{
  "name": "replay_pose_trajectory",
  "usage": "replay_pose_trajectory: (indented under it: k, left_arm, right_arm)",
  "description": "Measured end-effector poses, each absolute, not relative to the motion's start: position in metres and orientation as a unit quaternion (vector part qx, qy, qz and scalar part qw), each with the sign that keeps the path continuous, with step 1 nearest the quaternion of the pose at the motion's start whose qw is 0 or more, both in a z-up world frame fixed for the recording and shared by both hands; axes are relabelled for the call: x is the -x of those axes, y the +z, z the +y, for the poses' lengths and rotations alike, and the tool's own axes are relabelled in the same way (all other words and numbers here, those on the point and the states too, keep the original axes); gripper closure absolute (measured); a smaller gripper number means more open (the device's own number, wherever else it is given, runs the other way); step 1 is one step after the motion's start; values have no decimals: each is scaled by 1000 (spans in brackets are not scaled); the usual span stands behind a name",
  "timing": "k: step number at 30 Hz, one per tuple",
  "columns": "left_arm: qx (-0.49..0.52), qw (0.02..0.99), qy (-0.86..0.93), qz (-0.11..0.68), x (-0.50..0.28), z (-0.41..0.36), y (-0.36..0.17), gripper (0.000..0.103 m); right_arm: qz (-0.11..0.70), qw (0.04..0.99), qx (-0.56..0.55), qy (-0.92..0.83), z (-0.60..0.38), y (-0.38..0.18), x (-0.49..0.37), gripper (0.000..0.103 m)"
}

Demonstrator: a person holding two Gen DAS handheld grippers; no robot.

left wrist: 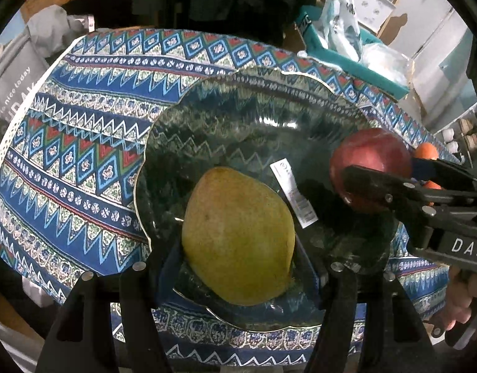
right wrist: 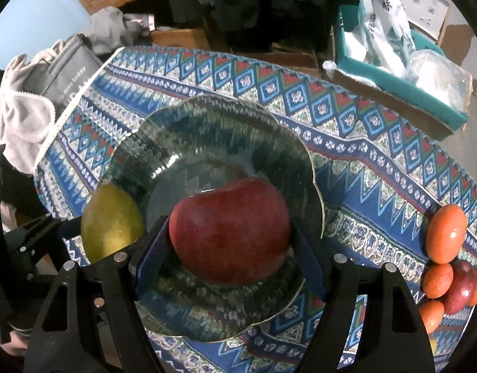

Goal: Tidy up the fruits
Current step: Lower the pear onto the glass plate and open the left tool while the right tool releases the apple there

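Observation:
A clear glass plate (left wrist: 238,99) with a wavy gold rim lies on the patterned blue tablecloth; it also shows in the right wrist view (right wrist: 207,130). My left gripper (left wrist: 238,248) is shut on a yellow-green mango (left wrist: 235,233) over the plate's near side; the mango also shows in the right wrist view (right wrist: 111,220). My right gripper (right wrist: 229,242) is shut on a red apple (right wrist: 229,227) over the plate's middle. In the left wrist view the apple (left wrist: 369,155) and right gripper (left wrist: 381,186) come in from the right.
Several orange fruits (right wrist: 446,236) and a dark red fruit (right wrist: 462,286) lie on the cloth right of the plate. A teal box (right wrist: 393,77) with plastic bags stands behind. Grey cloth and a bag (right wrist: 64,71) lie at the table's left edge. A white label (left wrist: 294,195) shows through the plate.

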State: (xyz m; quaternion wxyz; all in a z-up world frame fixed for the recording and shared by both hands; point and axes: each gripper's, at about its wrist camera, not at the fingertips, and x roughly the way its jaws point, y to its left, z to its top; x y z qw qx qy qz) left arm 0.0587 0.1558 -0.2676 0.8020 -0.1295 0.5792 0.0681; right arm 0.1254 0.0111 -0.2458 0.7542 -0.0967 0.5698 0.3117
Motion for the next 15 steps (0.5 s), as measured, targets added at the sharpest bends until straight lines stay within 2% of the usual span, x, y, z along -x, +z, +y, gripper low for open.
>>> replay_pose_trajectory:
  k: [11, 14, 15]
  left_arm:
    - [139, 771, 68, 617, -63, 161, -288, 35]
    - [143, 785, 65, 599, -62, 160, -280, 35]
    - [136, 789, 68, 595, -62, 159, -276, 32]
  right_arm:
    - [586, 743, 112, 305, 16, -259, -125, 26]
    - [591, 740, 114, 299, 15, -263, -125, 26]
    - [593, 739, 115, 297, 15, -265, -125, 26]
